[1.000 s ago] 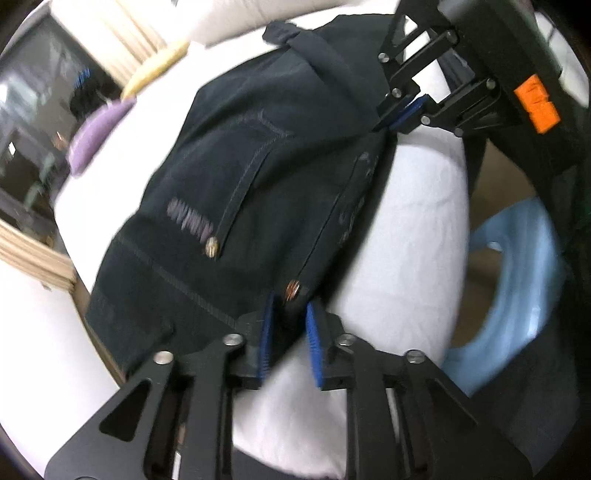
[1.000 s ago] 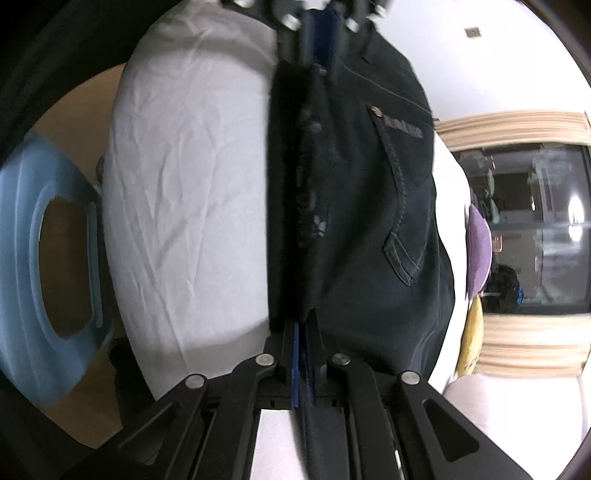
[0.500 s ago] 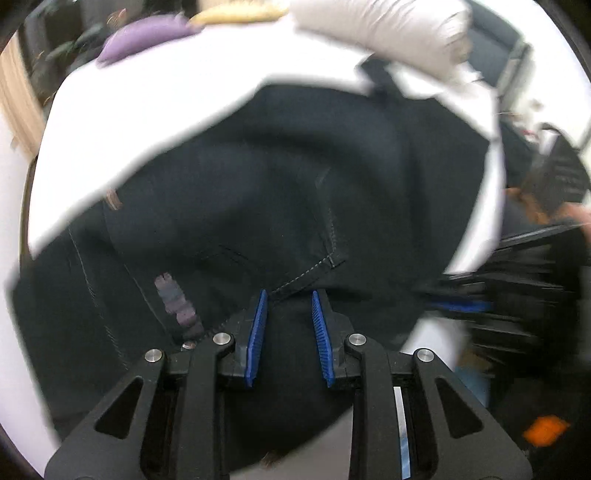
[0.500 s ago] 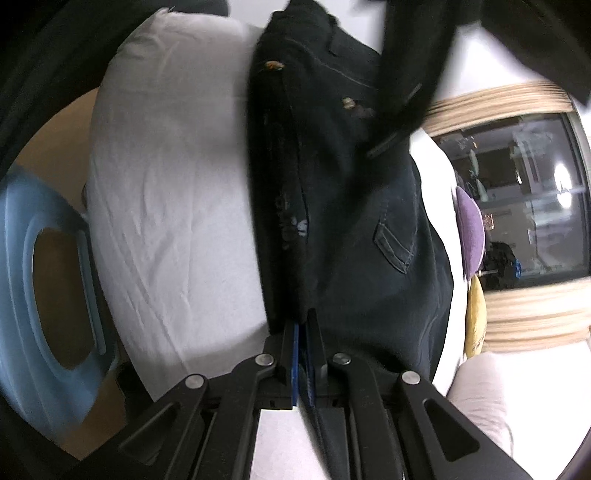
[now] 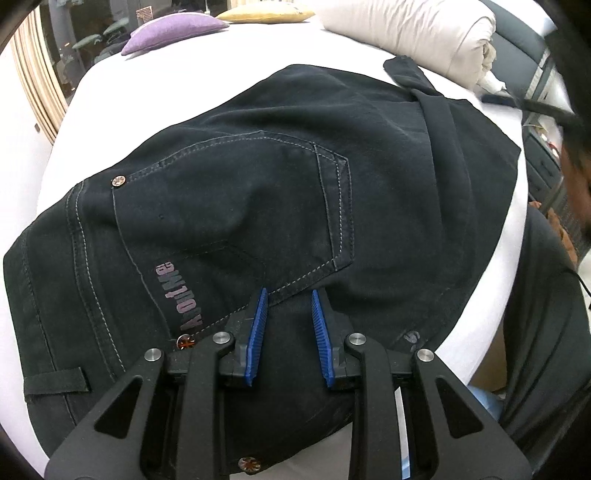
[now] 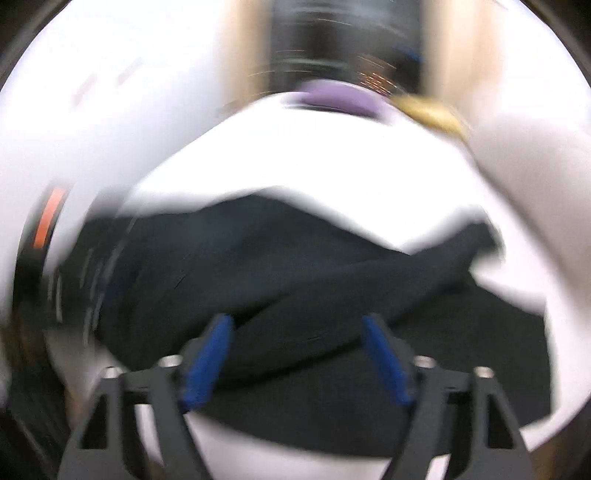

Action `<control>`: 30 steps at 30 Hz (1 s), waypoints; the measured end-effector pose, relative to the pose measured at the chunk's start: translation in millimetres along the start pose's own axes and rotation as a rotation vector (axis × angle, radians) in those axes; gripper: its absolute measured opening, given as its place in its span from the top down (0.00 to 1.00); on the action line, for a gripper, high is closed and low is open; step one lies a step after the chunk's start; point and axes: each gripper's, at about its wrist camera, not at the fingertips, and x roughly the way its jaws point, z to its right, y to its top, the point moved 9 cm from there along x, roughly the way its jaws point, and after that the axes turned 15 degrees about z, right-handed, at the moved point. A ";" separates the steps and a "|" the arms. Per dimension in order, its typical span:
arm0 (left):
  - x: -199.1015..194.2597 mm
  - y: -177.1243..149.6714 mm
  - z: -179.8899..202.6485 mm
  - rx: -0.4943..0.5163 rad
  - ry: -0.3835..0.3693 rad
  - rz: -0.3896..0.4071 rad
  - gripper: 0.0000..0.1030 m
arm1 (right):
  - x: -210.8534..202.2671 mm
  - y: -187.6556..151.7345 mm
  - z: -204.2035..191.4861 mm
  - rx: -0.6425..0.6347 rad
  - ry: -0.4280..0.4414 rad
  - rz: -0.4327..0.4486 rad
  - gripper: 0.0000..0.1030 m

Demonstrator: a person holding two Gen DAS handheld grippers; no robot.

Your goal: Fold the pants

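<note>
Dark navy pants (image 5: 280,192) lie folded on a white bed (image 5: 184,74), back pocket and a printed logo facing up. My left gripper (image 5: 287,299) is open just above the pocket's lower corner, holding nothing. In the blurred right wrist view the pants (image 6: 295,280) lie bunched on the bed, and my right gripper (image 6: 297,325) is wide open above them, empty.
A purple cushion (image 5: 173,29) and a yellow cushion (image 5: 266,14) sit at the bed's far end. A rolled beige duvet (image 5: 417,33) lies at the far right. A person in dark clothes (image 5: 554,332) stands at the right edge of the bed.
Both grippers have let go of the pants. The left swung over the folded pants; the right opened wide and is swinging fast, now facing the cushions.
</note>
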 end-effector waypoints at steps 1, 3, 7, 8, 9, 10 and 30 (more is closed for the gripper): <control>0.4 -0.1 2.0 0.003 0.006 0.000 0.77 | 10.8 20.8 35.1 0.172 0.005 0.018 0.35; 1.5 -0.1 3.6 0.003 0.012 -0.005 0.77 | 34.4 48.7 91.7 0.377 -0.018 0.035 0.36; 2.3 0.2 5.5 -0.008 0.003 -0.014 0.77 | 80.9 65.2 163.5 0.577 -0.098 0.008 0.48; 2.8 0.6 5.2 -0.010 0.000 -0.016 0.77 | 88.8 65.0 176.1 0.620 -0.116 0.002 0.50; 3.0 1.5 4.1 -0.013 -0.002 -0.017 0.77 | 95.7 64.6 187.3 0.654 -0.133 0.000 0.52; 3.5 1.9 3.9 -0.018 -0.004 -0.018 0.77 | 100.6 62.2 194.5 0.677 -0.156 -0.009 0.55; 3.3 5.1 1.2 -0.015 0.002 -0.016 0.77 | 107.9 42.2 177.4 0.756 -0.109 -0.117 0.76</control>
